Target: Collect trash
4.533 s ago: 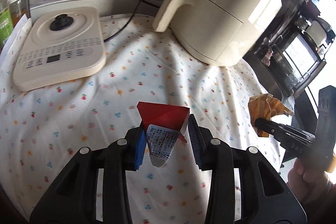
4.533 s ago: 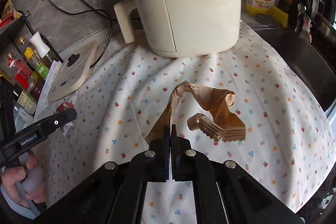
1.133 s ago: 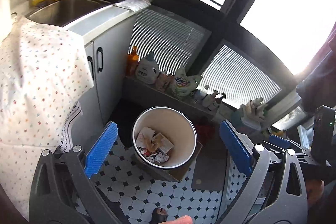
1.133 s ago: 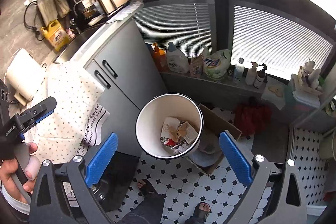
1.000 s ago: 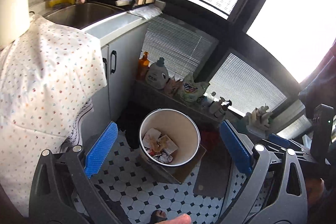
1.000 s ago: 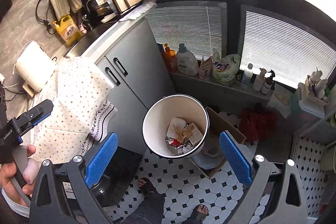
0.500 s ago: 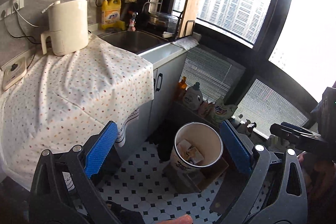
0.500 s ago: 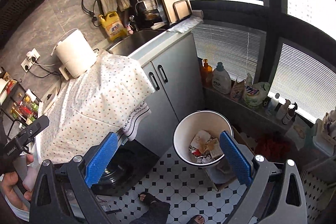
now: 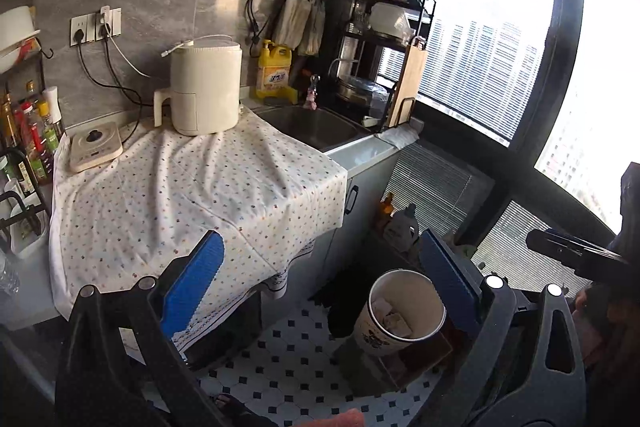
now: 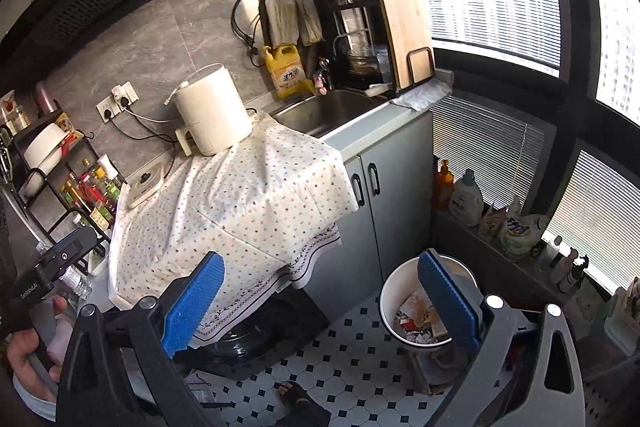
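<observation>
A white trash bin stands on the tiled floor beside the counter, with crumpled wrappers and paper inside it. My left gripper is open and empty, raised well above the floor and back from the bin. My right gripper is also open with nothing between its blue pads; the bin shows partly behind its right finger. The floral cloth on the counter carries no loose trash that I can see. The right gripper's body shows at the left view's right edge.
A cream air fryer and a flat white appliance base sit on the cloth. A sink, yellow detergent jug, dish rack, cutting board, spice rack and bottles on the low window ledge surround the area.
Both grippers released the red wrapper and brown paper into the bin, opened, then pulled up and back, so the view swung from the bin to the whole counter.
</observation>
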Available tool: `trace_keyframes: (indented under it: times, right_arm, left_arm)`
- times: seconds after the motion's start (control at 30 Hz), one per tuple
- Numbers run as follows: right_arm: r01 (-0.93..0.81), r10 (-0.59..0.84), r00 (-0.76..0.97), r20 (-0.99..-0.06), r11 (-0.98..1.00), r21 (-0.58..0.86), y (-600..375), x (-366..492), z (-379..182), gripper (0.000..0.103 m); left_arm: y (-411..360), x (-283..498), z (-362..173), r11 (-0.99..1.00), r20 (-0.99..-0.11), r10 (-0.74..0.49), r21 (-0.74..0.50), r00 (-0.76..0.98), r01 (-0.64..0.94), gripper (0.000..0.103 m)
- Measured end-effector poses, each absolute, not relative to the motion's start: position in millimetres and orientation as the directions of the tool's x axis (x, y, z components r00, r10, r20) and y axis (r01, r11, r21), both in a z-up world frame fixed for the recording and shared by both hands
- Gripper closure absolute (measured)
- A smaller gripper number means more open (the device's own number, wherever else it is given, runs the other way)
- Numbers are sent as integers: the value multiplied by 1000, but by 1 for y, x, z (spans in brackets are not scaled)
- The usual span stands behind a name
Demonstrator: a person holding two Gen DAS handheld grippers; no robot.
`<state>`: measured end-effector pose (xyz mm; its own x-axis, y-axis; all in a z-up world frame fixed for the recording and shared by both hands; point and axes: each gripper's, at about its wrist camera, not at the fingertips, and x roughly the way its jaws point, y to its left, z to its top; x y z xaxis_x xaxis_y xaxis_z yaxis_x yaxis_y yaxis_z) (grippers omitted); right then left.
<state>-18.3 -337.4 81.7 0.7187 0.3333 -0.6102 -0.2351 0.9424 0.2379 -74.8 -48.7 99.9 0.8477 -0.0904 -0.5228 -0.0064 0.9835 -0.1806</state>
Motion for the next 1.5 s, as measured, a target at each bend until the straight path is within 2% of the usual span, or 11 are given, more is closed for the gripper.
trace_keyframes:
  times: [0.27, 0.57, 1.0, 1.5]
  right_arm:
    - [-297, 385, 717, -582, 923, 245, -311, -36, 95, 8]
    - [-362, 429, 683, -591, 902, 237, -295, -59, 91, 8]
    - [-431, 472, 657, -587, 875, 222, -276, -97, 73, 8]
    - [-405, 465, 655, -596, 881, 243, -266, -104, 62, 8]
  left_arm:
    - [-28, -108, 112, 985, -494, -23, -158, 869, -64, 6]
    - [-18, -142, 108, 978, -452, 19, -175, 892, -110, 6]
    - [-25, -180, 92, 970, -467, 52, -187, 883, -156, 6]
    - [-16, -202, 85, 961, -494, 99, -177, 864, -212, 6]
